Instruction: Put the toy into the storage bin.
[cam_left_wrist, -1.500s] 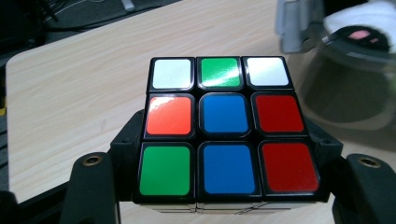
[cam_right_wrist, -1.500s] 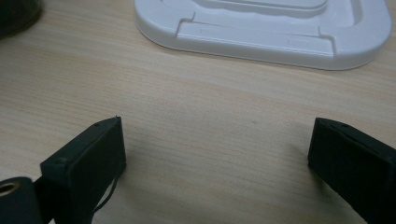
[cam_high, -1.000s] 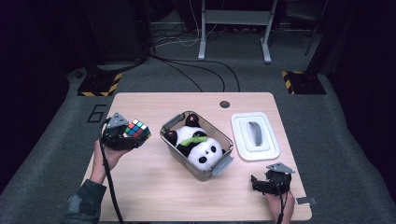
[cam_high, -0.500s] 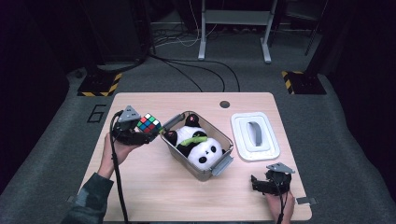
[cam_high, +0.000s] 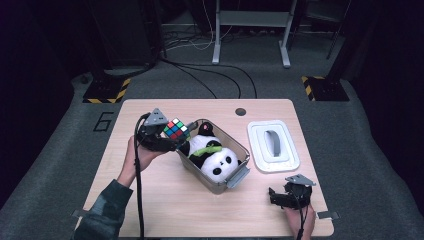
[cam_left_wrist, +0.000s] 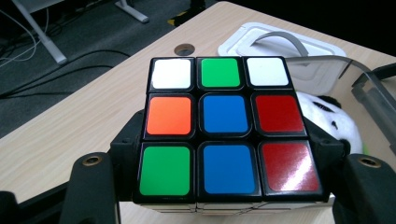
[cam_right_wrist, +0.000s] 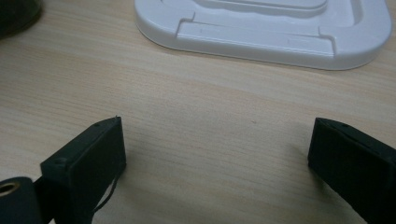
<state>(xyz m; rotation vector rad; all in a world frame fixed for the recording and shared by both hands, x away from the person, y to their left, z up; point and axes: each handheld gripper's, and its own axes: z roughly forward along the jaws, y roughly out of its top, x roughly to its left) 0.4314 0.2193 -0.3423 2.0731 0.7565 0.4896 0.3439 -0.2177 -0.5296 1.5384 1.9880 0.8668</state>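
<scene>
A colourful puzzle cube (cam_high: 176, 129) (cam_left_wrist: 224, 128) is held in the air at the left rim of a clear plastic bin (cam_high: 235, 177). My left gripper (cam_high: 167, 137) (cam_left_wrist: 224, 186) is shut on it, one jaw on each side. A panda soft toy (cam_high: 216, 160) (cam_left_wrist: 334, 119) with a green collar lies inside the bin. The bin's white lid (cam_high: 272, 145) (cam_left_wrist: 275, 46) (cam_right_wrist: 266, 28) with a grey handle lies flat to the right. My right gripper (cam_high: 281, 197) (cam_right_wrist: 219, 158) rests low on the table near the front right corner, jaws wide open with bare wood between them.
The wooden table (cam_high: 165, 200) has a round cable hole (cam_high: 240, 111) at its back edge. Beyond it are a dark floor with cables and a metal stand (cam_high: 250, 30). Open tabletop lies in front of the bin.
My left gripper has carried the cube up and to the right, from the table's left side to the bin's left rim. The right gripper has stayed put.
</scene>
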